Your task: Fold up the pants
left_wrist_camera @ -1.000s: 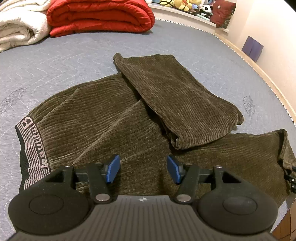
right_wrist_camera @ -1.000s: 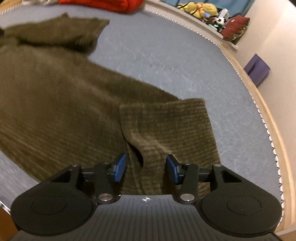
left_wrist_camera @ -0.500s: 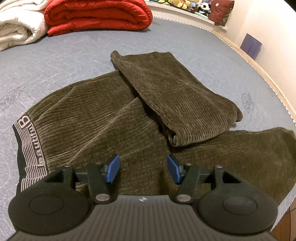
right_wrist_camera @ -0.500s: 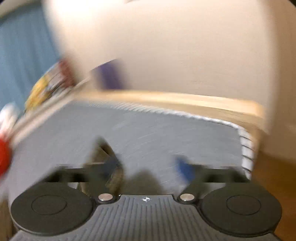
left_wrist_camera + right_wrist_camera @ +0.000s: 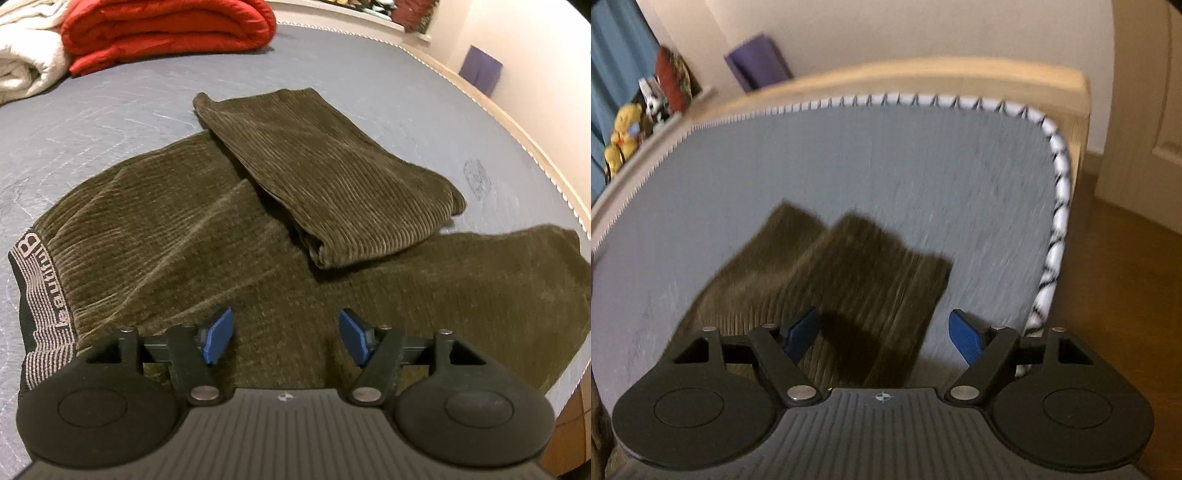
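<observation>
Brown corduroy pants [image 5: 229, 236] lie spread on the grey-blue mattress [image 5: 110, 107], ahead of and under the left gripper [image 5: 283, 336]. Left gripper's jaws are spread and have just been opening, blue pads clear of the cloth, nothing between them. Waistband [image 5: 40, 295] with white lettering is off to its left; one leg [image 5: 325, 177] is folded back across the pants ahead of the jaws, slightly right, the other leg [image 5: 517, 280] runs out to the right toward the mattress edge. Far ahead to the left sit a red folded blanket [image 5: 166, 29] and a white one [image 5: 26, 62]. Right gripper [image 5: 884, 334] has jaws apart and just been closing, nothing pinched; view is motion-blurred. The leg end [image 5: 864, 280] lies right ahead of it, the cloth passing below its left pad, the right pad over bare mattress. Mattress corner with its black-and-white piping [image 5: 1056, 206] is to the right, wooden bed frame [image 5: 923, 77] beyond. Stuffed toys [image 5: 624, 133] far left.
</observation>
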Tool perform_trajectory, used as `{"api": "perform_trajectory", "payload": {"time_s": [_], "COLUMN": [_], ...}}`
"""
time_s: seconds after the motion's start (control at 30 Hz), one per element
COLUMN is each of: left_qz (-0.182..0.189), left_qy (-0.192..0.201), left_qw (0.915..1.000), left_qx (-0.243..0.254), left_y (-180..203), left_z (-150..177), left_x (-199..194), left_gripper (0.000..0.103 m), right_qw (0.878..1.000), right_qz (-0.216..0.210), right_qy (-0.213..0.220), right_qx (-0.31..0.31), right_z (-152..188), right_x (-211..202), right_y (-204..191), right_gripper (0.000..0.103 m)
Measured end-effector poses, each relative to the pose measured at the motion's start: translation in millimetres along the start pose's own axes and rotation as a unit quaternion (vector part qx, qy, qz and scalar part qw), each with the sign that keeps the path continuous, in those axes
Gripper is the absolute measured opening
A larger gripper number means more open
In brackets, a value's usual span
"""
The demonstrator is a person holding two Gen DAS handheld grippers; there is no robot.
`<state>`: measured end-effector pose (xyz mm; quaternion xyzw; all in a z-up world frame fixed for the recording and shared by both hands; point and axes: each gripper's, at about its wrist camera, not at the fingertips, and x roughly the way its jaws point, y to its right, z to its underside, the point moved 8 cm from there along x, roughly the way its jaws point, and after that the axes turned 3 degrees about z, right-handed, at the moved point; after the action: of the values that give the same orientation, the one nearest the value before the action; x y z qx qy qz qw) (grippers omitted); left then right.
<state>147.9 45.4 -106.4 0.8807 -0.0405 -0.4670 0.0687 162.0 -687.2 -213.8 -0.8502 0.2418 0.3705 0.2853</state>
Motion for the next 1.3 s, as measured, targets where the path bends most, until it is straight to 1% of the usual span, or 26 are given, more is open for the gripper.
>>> {"api": "perform_trajectory", "payload": {"time_s": [0.03,0.07,0.1,0.17,0.23,0.27,0.33,0.37,0.4,0.43,0.5,0.57,0.6,0.67,0.7,0.77,0.83,0.87,0.93,1.03,1.1,1.13,1.17,1.23,1.27,1.3], "left_qz": [0.0,0.0,0.0,0.001,0.002,0.002,0.002,0.003,0.005,0.006,0.007,0.008,0.009,0.009,0.009,0.008,0.007,0.006,0.006,0.005,0.006,0.005,0.005,0.003,0.002,0.002], "left_qy": [-0.001,0.0,0.0,0.003,0.006,0.006,0.006,0.006,0.006,0.007,0.008,0.009,0.009,0.007,0.005,0.001,-0.001,-0.001,-0.001,0.0,-0.001,0.0,0.0,0.002,0.003,0.003], "left_qw": [1.0,1.0,1.0,1.0,1.0,1.0,1.0,1.0,1.0,0.9999,0.9999,0.9999,0.9999,0.9999,0.9999,1.0,0.9999,0.9999,0.9999,0.9999,0.9999,0.9999,0.9999,0.9999,1.0,1.0], "left_qx": [0.002,0.003,0.003,-0.001,-0.003,-0.003,-0.003,-0.004,-0.005,-0.005,-0.007,-0.01,-0.01,-0.008,-0.006,-0.006,-0.007,-0.01,-0.014,-0.016,-0.014,-0.013,-0.012,-0.009,-0.009,-0.008], "left_y": [1.0,1.2,1.6,1.4,1.2,1.1,1.2,1.3,1.2,1.3,0.8,0.2,0.4,1.5,1.7,1.0,-0.9,-2.8,-6.4,-9.2,-10.0,-10.4,-11.0,-11.4,-12.0,-12.6], "left_z": [1.0,1.3,1.4,0.2,-1.7,-2.4,-3.3,-3.4,-3.6,-3.8,-5.2,-6.5,-6.9,-6.4,-5.8,-4.3,-3.7,-4.0,-4.5,-5.4,-6.0,-6.9,-7.8,-10.8,-12.6,-14.2], "left_x": [0.0,-0.2,-0.7,-2.4,-3.1,-3.0,-3.3,-3.6,-4.3,-5.2,-6.7,-7.4,-6.7,-4.2,-3.0,-0.6,0.3,0.4,-0.2,-0.6,-0.3,0.1,0.3,1.6,2.6,3.7], "left_gripper": [0.069,0.069,0.069,0.069,0.069,0.07,0.07,0.07,0.07,0.07,0.07,0.07,0.07,0.071,0.071,0.071,0.071,0.071,0.071,0.071,0.071,0.071,0.071,0.072,0.072,0.072], "right_qw": [1.0,1.0,0.999,0.997,0.995,0.994,0.989,0.985,0.983,0.981,0.976,0.975,0.979,0.987,0.989,0.992,0.992,0.992,0.993,0.996,0.997,0.996,0.994,0.987,0.986,0.986], "right_qz": [0.012,0.027,0.027,0.035,0.055,0.071,0.116,0.139,0.143,0.151,0.158,0.124,0.09,0.015,-0.009,-0.037,-0.047,-0.045,-0.03,-0.01,0.022,0.038,0.054,0.1,0.104,0.105], "right_qy": [-0.001,0.003,0.011,0.039,0.057,0.05,0.02,0.014,0.025,0.048,0.126,0.178,0.184,0.16,0.147,0.114,0.097,0.093,0.089,0.068,0.051,0.053,0.066,0.083,0.09,0.097], "right_qx": [0.002,0.002,0.016,0.06,0.056,0.059,0.086,0.102,0.115,0.114,0.085,0.044,0.018,-0.019,-0.026,-0.044,-0.06,-0.068,-0.068,-0.05,-0.049,-0.053,-0.064,-0.093,-0.094,-0.088], "right_z": [2.1,2.5,1.6,-3.5,-6.0,-2.7,9.0,12.6,11.3,6.6,-10.5,-23.2,-25.9,-21.6,-18.4,-10.0,-10.4,-9.8,-12.4,-16.6,-16.1,-16.6,-17.3,-19.1,-20.5,-23.2], "right_x": [0.9,0.0,-4.4,-23.7,-39.2,-38.6,-28.7,-27.4,-31.2,-38.7,-61.2,-72.7,-71.0,-57.9,-50.4,-29.9,-11.0,-1.8,16.4,42.5,61.6,69.1,70.5,75.7,77.2,77.5], "right_y": [0.3,0.5,0.2,0.6,-5.7,-4.8,8.0,14.8,15.9,13.8,-1.9,-27.4,-45.0,-80.1,-93.0,-120.5,-139.3,-148.7,-159.2,-166.6,-163.9,-163.6,-167.9,-175.1,-178.0,-179.2], "right_gripper": [0.028,0.019,0.013,0.011,0.012,0.012,0.016,0.019,0.028,0.028,0.029,0.036,0.044,0.045,0.045,0.045,0.051,0.055,0.068,0.071,0.071,0.07,0.069,0.042,0.031,0.012]}}
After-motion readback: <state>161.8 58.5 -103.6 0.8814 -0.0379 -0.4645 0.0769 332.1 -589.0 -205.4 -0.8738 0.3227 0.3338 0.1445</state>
